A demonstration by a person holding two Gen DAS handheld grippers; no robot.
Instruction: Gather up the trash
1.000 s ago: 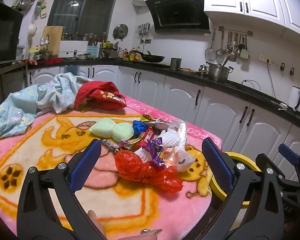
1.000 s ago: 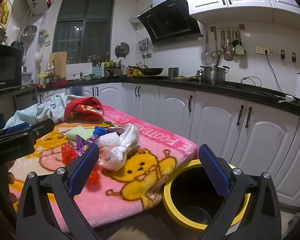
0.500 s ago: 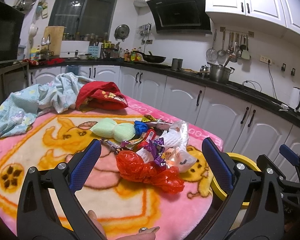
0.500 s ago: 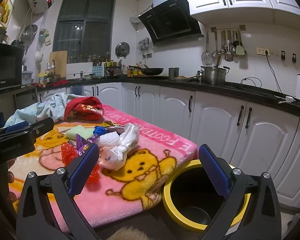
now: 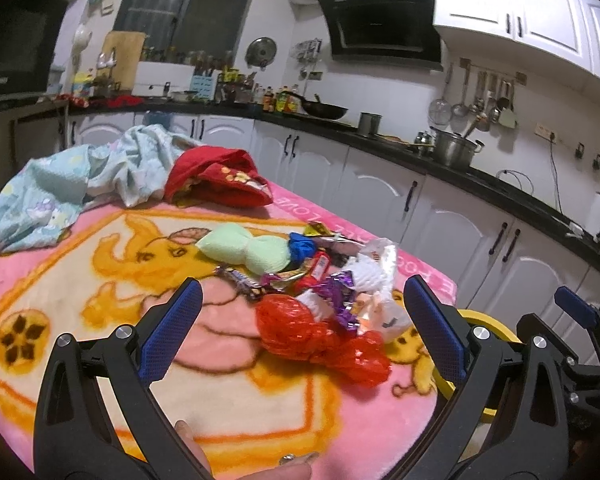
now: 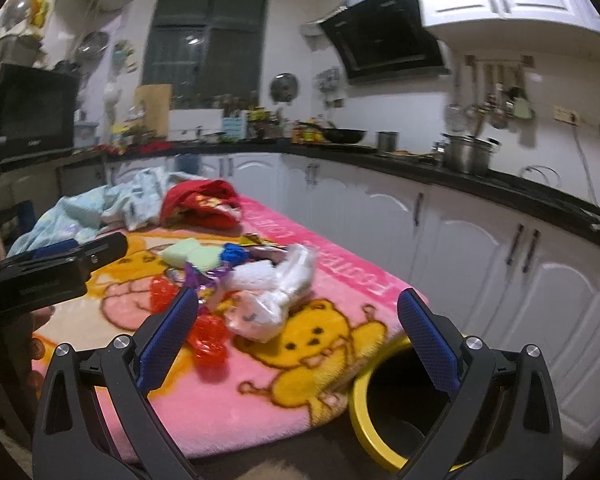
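Observation:
A pile of trash lies on the pink cartoon blanket (image 5: 100,272): a red crumpled plastic bag (image 5: 320,336), white foam and plastic wrap (image 5: 372,280), purple and other candy wrappers (image 5: 336,292), a green pouch (image 5: 248,248). The pile also shows in the right wrist view (image 6: 260,280). My left gripper (image 5: 300,324) is open and empty, just short of the red bag. My right gripper (image 6: 300,332) is open and empty, near the blanket's corner. A black bin with a yellow rim (image 6: 384,412) stands on the floor beside the table, also in the left wrist view (image 5: 484,320).
A light blue cloth (image 5: 60,192) and a red cloth (image 5: 216,180) lie at the blanket's far side. White cabinets (image 5: 380,196) under a black counter run behind and to the right. The left gripper's body (image 6: 48,276) shows at the left of the right wrist view.
The right gripper has swung left and a little toward the table, so the pile sits nearer its centre. The left gripper has barely moved. Both stay open.

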